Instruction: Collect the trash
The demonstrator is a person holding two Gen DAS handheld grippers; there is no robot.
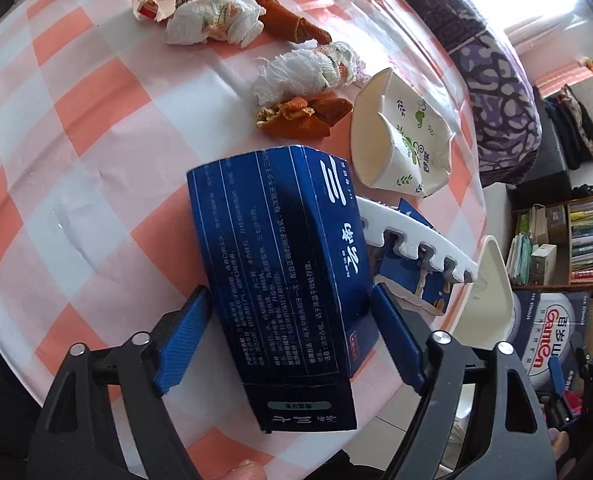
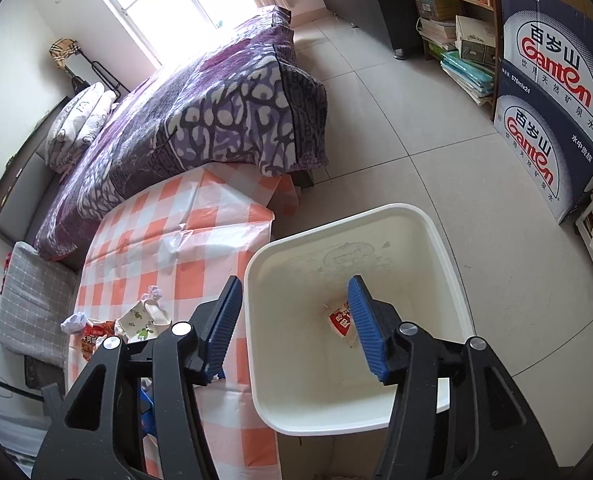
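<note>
Left gripper [image 1: 290, 338] stands wide around the blue carton [image 1: 280, 264] on the checked tablecloth [image 1: 76, 128], pads apart from it; right gripper [image 2: 296, 328] hangs wide, empty, above the white bin [image 2: 376, 264] holding a red wrapper [image 2: 341, 320]

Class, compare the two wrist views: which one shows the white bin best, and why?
The right wrist view: the white bin shows its whole rim and its inside, with a red wrapper at the bottom. The left wrist view catches only a narrow part of its rim past the table edge.
</note>
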